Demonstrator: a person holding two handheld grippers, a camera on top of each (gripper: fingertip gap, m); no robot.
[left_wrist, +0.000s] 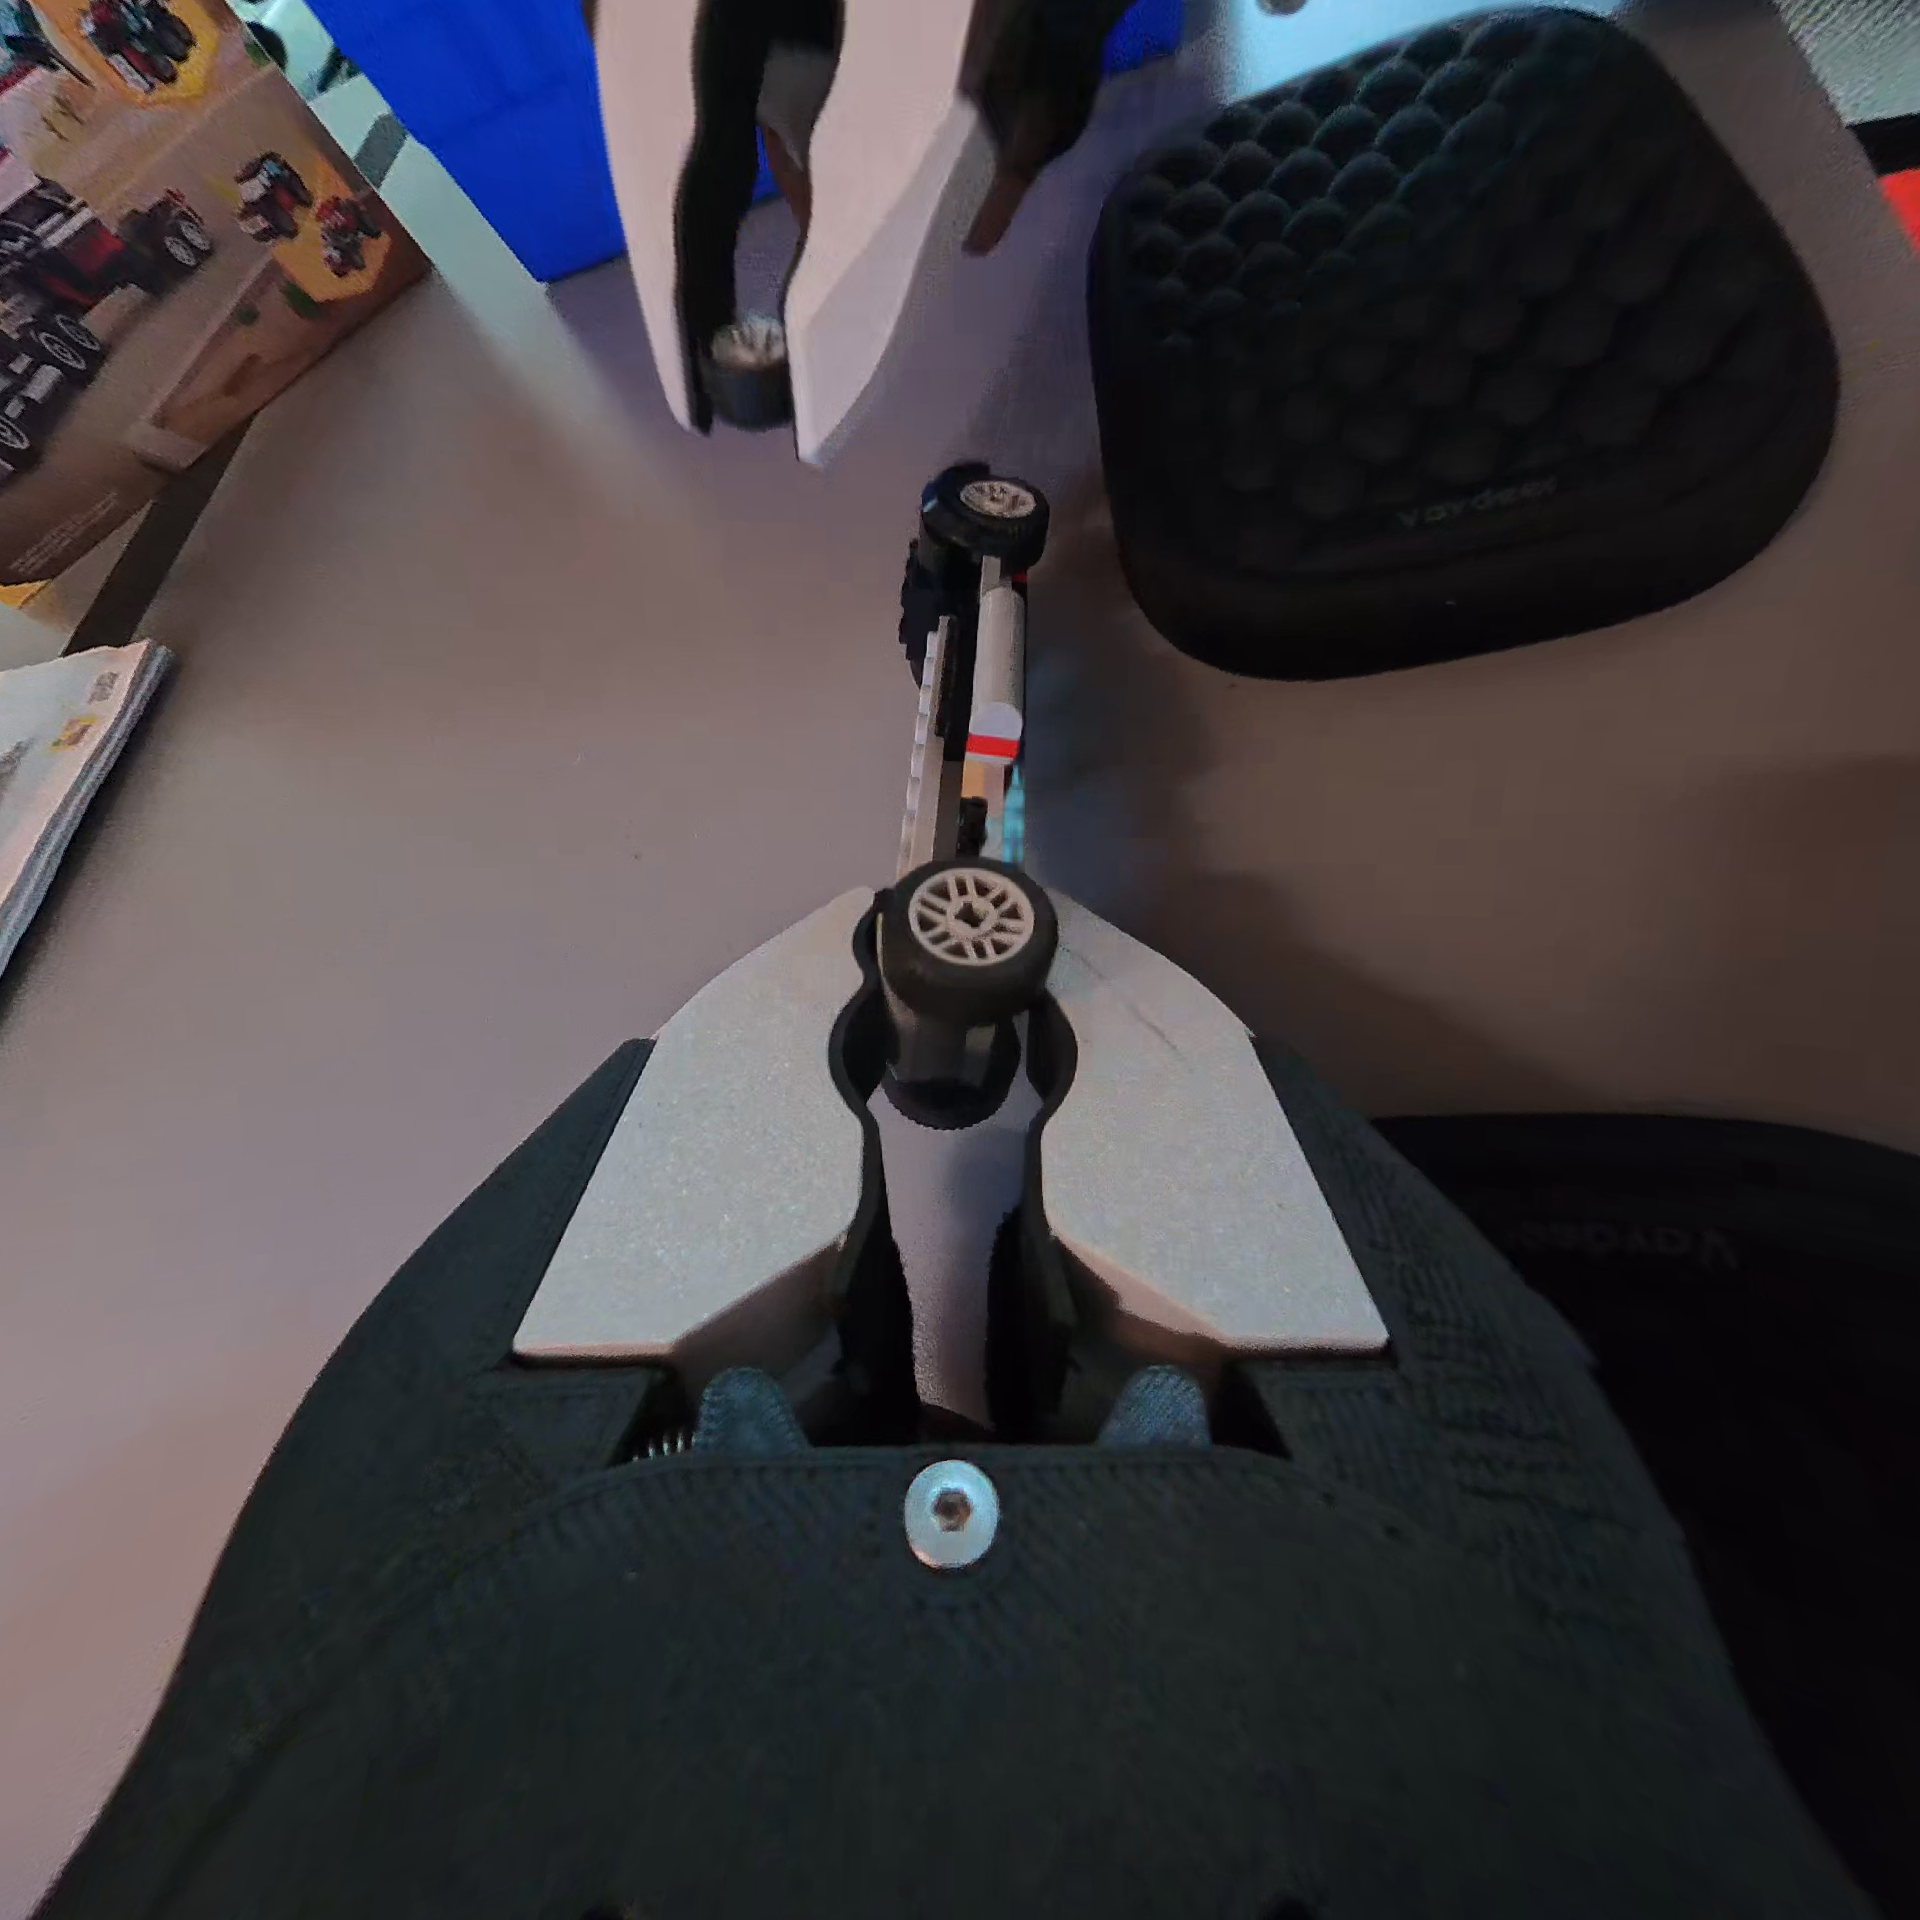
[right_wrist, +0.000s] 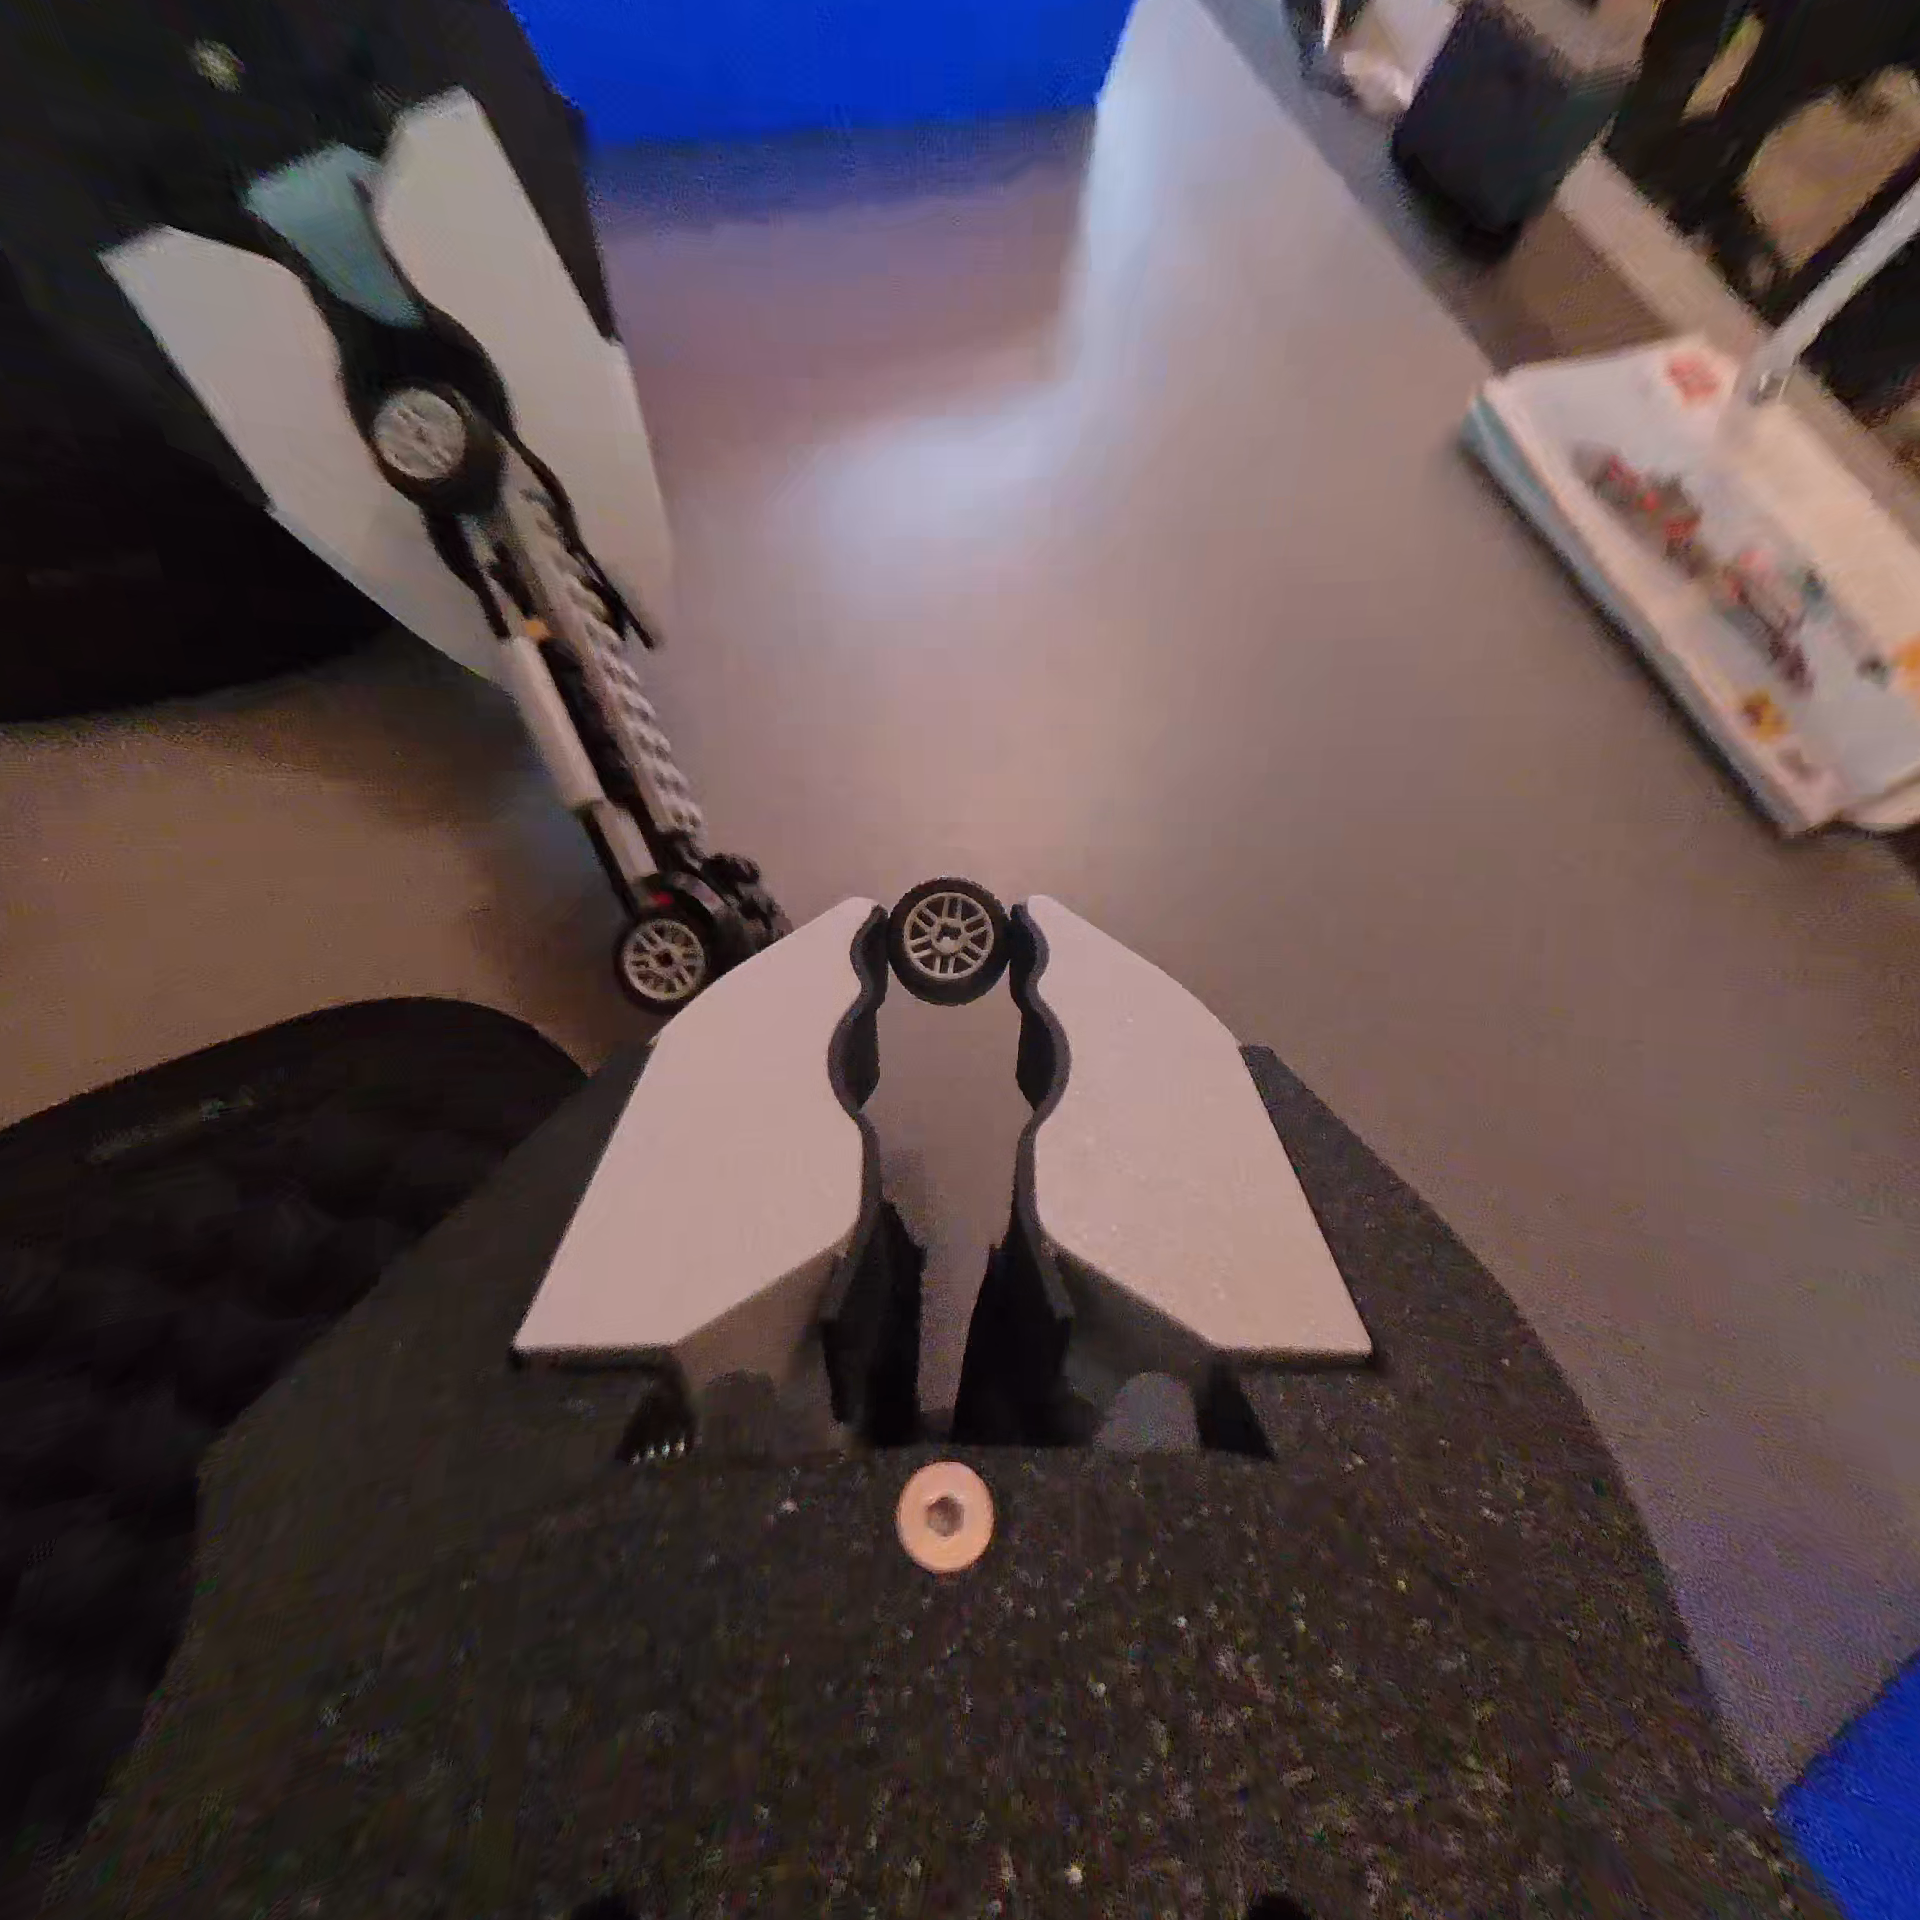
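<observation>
My left tool grips the toy chassis at its near wheel, long axis pointing toward my right tool, which clamps a loose wheel.

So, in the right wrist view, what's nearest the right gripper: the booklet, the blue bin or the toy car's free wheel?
1. Toy car's free wheel, just left of the right gripper.
2. Booklet, far right on the table.
3. Blue bin, at the far edge.

Two grippers, left and right: pale grey curved fingers, black textured bodies, a silver screw behind the fingers.
</observation>
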